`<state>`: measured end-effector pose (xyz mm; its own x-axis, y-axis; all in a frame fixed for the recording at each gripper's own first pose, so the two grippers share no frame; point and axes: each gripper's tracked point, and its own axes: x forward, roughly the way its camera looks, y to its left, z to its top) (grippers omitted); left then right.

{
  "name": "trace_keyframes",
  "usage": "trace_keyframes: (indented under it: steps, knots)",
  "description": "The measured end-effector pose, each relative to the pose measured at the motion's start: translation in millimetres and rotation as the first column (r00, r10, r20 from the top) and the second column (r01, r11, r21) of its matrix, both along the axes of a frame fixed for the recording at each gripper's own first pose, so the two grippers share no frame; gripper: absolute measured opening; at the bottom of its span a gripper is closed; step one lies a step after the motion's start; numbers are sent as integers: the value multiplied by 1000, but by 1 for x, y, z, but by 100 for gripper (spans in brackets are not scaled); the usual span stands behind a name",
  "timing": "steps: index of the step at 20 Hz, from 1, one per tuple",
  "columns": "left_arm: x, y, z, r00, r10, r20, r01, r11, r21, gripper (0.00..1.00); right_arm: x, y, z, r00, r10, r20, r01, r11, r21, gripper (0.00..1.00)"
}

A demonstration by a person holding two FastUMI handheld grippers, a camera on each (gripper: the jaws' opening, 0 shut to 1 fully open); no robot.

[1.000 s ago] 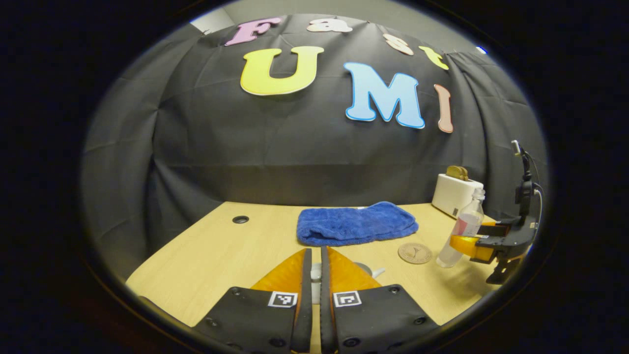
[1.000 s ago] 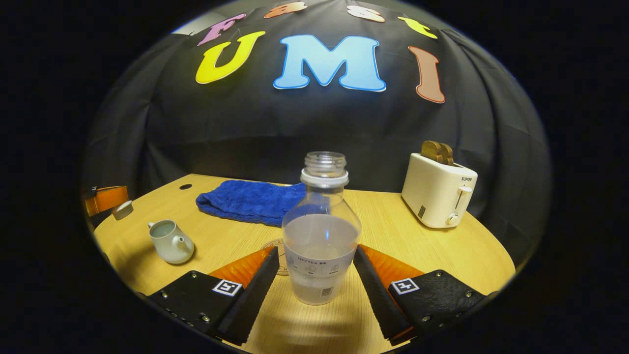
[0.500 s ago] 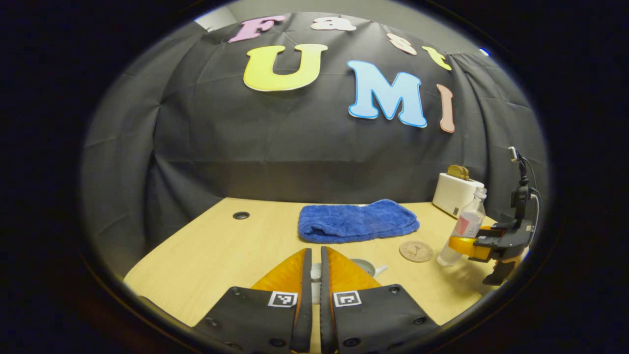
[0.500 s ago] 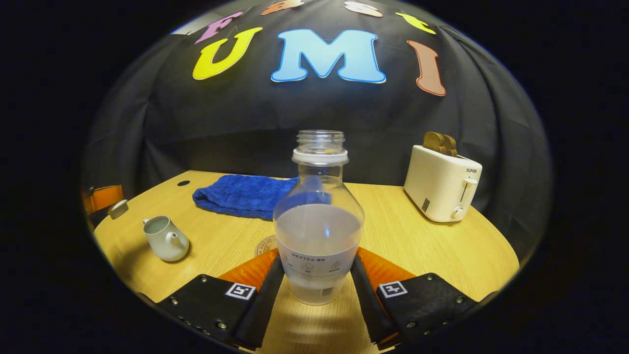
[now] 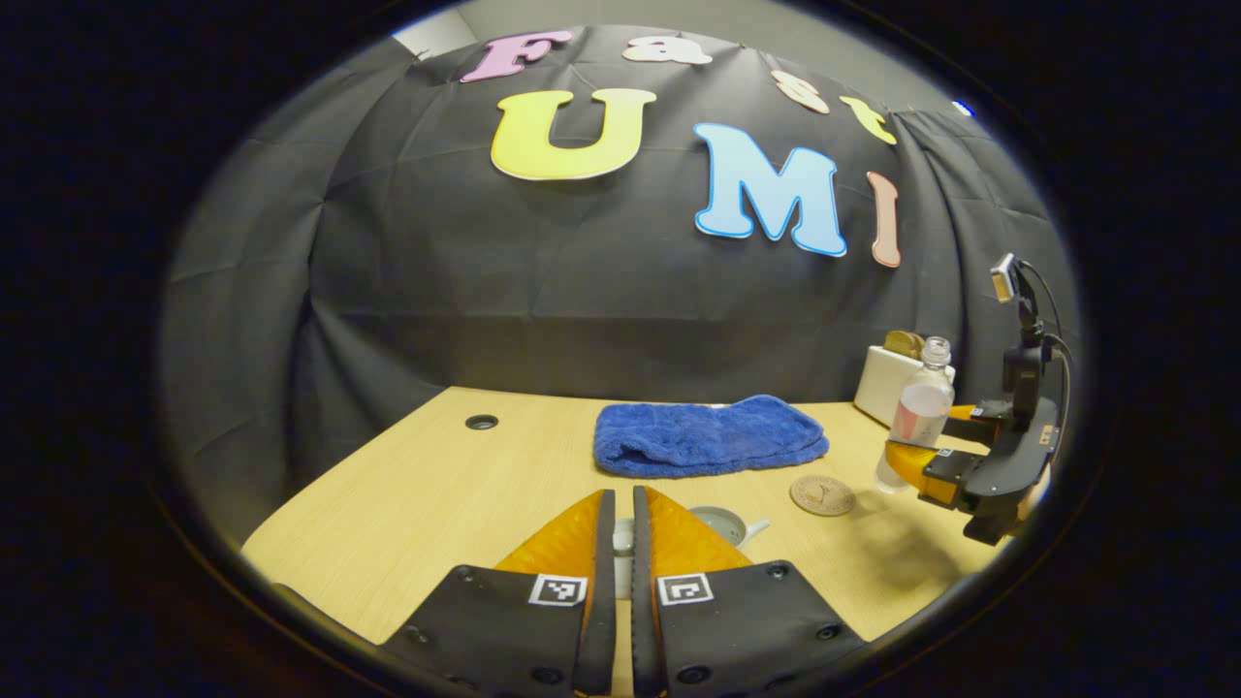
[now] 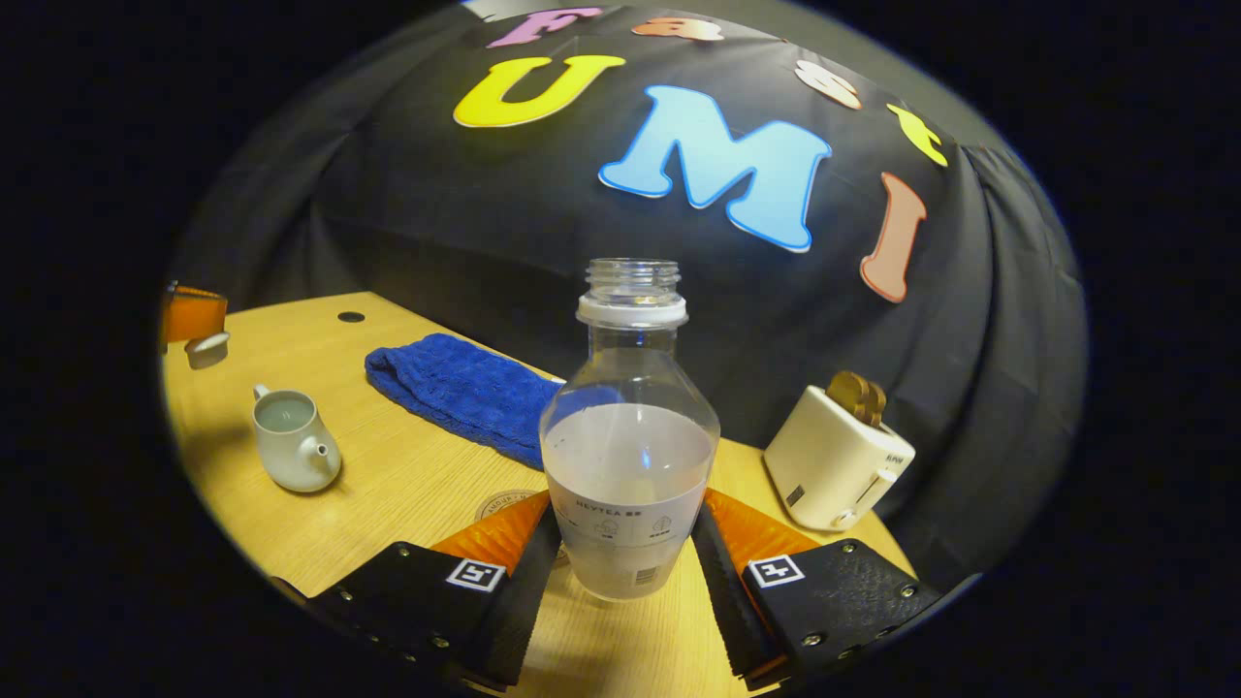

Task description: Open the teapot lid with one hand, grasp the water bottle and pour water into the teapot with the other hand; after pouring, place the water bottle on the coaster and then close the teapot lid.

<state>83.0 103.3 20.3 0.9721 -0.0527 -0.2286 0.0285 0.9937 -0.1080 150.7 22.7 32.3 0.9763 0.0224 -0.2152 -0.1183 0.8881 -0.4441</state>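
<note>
Right gripper (image 6: 625, 562) jaws clamp the water bottle (image 6: 628, 456); left gripper (image 5: 622, 543) jaws pinch the lid (image 6: 206, 349), teapot (image 6: 289, 451) at nine o'clock.

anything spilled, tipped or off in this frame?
Nothing stands out. The table looks dry. The teapot stands upright and open, its lid held clear in the left gripper. The uncapped water bottle is clamped in the right gripper. The coaster lies flat, bare.
</note>
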Motion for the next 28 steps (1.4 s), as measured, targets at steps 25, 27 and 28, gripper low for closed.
trace_keyframes:
  steps: [25, 27, 28]
  knots:
    - [-17, 43, -14, 998, 54, -21, -54, 998, -33, 13, 33, 102, 6, 956, 272, 115, -80, 615, -784, 76]
    - [-18, 45, -15, 998, 56, -24, -57, 998, -34, 14, 32, 103, 3, 950, 293, 105, -88, 577, -812, 76]
    - [-18, 46, -15, 998, 58, -24, -59, 998, -34, 14, 30, 104, 2, 949, 301, 97, -94, 562, -822, 76]
